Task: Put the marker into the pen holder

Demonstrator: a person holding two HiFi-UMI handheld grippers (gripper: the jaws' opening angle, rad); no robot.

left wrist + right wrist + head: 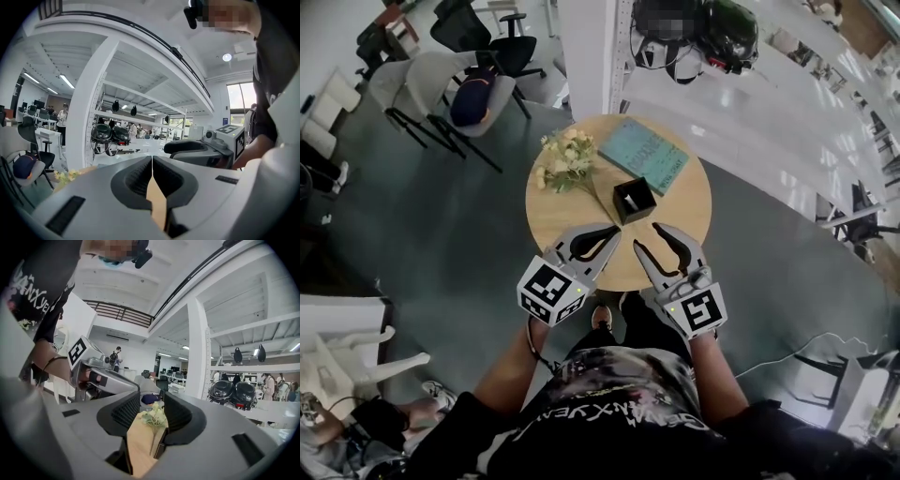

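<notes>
At the near rim of the round table (558, 217), I hold both grippers just short of the black pen holder (642, 212). My left gripper (612, 232) has its jaws pressed together with nothing between them. My right gripper (646, 236) has its jaws parted and empty. The white marker (630, 200) stands inside the pen holder, near the table's centre. Flowers (565, 157) lie to its left, and a teal book (644, 155) lies beyond it by the far edge. Bare wood separates the jaw tips from the holder.

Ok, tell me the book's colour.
The flat rectangular book is teal, best seen in the head view.
</notes>
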